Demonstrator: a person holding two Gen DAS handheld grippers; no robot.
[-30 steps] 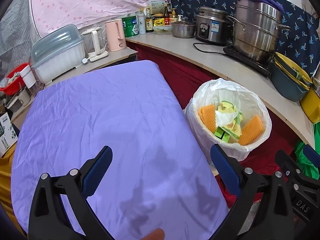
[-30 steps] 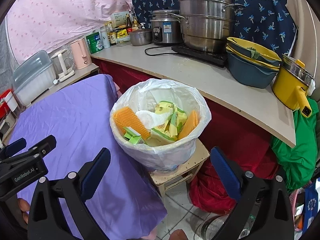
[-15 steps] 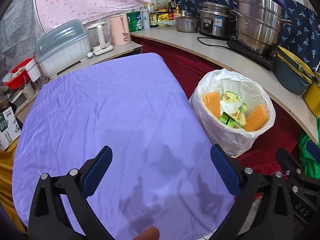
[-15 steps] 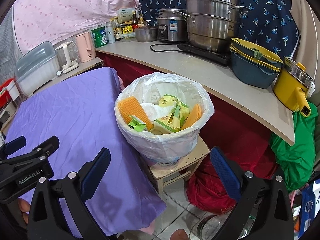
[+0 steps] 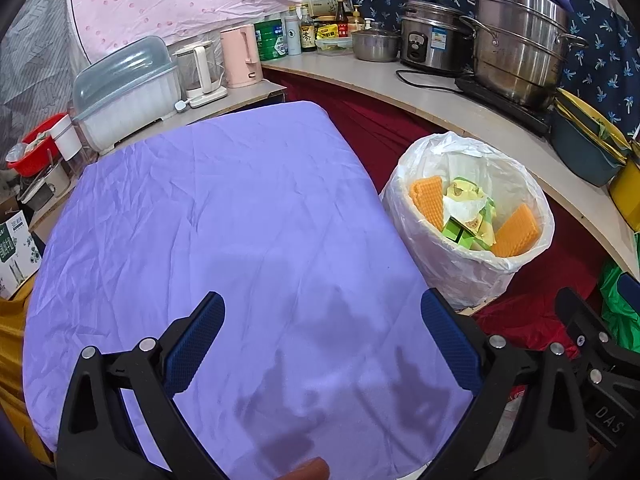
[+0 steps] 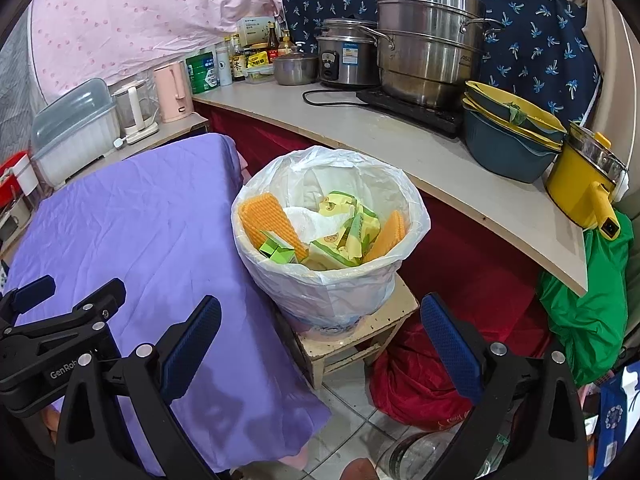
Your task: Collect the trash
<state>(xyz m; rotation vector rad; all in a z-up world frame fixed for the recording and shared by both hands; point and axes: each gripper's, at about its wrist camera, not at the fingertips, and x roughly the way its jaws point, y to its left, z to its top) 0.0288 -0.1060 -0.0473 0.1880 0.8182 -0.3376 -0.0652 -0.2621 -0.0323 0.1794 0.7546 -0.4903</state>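
A bin lined with a white plastic bag stands on a small wooden stool beside the purple-covered table. Inside lie orange wafer-like pieces, yellow-green wrappers and crumpled white paper. My left gripper hangs open above the table's near part, holding nothing. My right gripper is open too, in front of the bin and above the stool, empty. No trash shows on the purple cloth.
A curved counter behind the bin carries steel pots, a rice cooker, stacked bowls and a yellow pot. Kettles and a lidded dish rack stand beyond the table. Red cloth and a green bag lie on the floor.
Both grippers have drawn back and up from the bin, so it looks smaller and farther. Both stay open and empty.
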